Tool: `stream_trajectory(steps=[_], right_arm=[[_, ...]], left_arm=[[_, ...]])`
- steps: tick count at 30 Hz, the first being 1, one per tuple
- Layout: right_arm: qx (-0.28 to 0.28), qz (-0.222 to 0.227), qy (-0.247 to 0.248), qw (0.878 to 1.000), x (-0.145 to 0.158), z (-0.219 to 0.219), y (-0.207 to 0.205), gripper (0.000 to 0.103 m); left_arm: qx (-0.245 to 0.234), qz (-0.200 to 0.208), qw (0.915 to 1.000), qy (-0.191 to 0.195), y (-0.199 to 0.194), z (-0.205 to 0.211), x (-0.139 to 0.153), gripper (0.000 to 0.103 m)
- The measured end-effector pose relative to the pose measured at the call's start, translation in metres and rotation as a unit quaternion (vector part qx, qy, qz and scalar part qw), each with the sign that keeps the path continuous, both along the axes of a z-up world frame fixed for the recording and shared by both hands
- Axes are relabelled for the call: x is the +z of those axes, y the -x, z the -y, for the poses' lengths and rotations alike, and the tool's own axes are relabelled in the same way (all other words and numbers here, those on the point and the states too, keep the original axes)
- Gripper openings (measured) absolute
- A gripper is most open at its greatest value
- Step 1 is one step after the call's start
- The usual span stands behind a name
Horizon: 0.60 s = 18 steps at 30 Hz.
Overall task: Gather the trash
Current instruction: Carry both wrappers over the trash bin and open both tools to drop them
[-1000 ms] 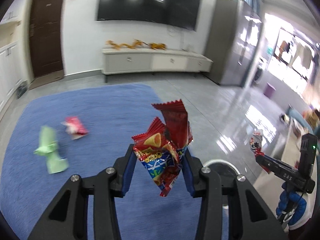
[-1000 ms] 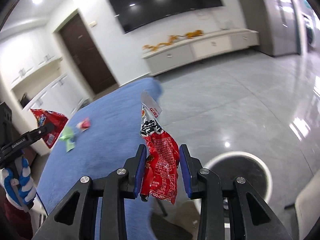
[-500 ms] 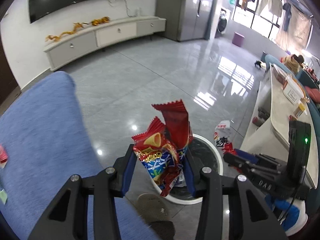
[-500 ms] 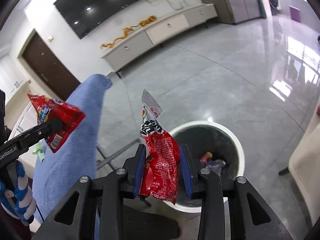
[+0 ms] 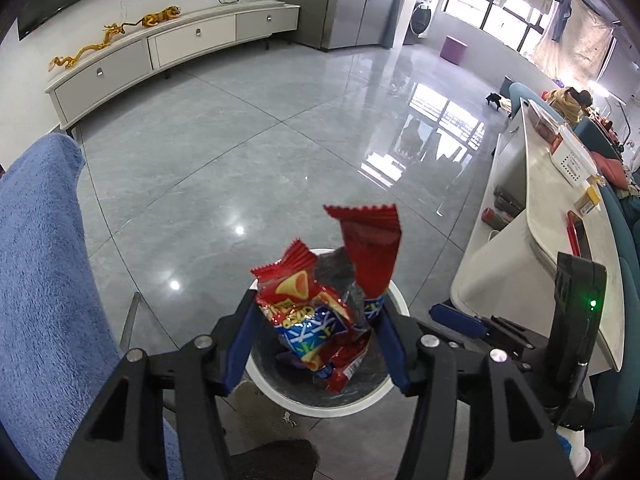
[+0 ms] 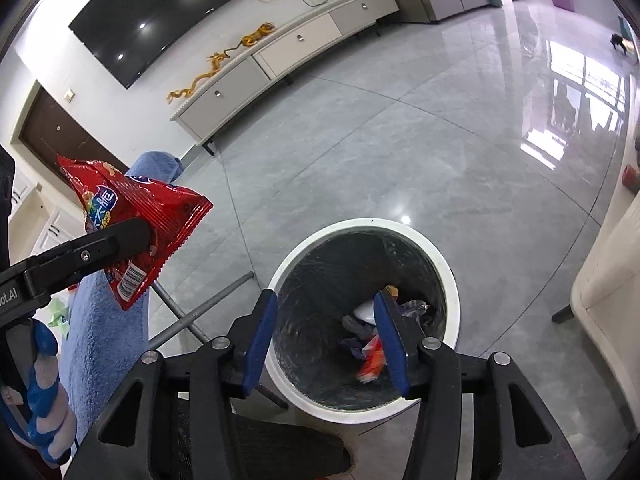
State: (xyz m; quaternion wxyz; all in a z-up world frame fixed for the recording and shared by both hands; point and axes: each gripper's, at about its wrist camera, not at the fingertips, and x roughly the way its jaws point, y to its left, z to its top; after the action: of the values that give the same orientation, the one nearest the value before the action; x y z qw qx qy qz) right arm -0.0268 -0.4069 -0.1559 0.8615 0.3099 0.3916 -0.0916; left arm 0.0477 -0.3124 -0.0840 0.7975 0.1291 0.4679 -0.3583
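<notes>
Drop step, over the white bin (image 6: pixel 362 320). Right gripper (image 6: pixel 326 334) jaws just parted, empty; its wrapper lies inside. Left gripper (image 5: pixel 314 332) jaws just widening, snack packets (image 5: pixel 320 304) loose between them, probably falling next.

Glossy tiled floor (image 5: pixel 248 152), fuzzy blue cloth (image 5: pixel 44 280).

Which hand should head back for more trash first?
Right. The right gripper, jaws just opened, hangs empty over the bin; the left gripper, also just opening, has the snack bags between its jaws.
</notes>
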Motion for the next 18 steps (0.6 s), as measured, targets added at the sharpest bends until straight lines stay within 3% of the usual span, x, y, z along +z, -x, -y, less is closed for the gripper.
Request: stream_trajectory(steps=[18], right_arm=[[-0.025,0.011,0.007,1.0,0.014,0.005,0.016,0.056]], left_arm=[[0.001,-0.009,0.9994,0.033,0.005,-0.02,0.016,0.059]])
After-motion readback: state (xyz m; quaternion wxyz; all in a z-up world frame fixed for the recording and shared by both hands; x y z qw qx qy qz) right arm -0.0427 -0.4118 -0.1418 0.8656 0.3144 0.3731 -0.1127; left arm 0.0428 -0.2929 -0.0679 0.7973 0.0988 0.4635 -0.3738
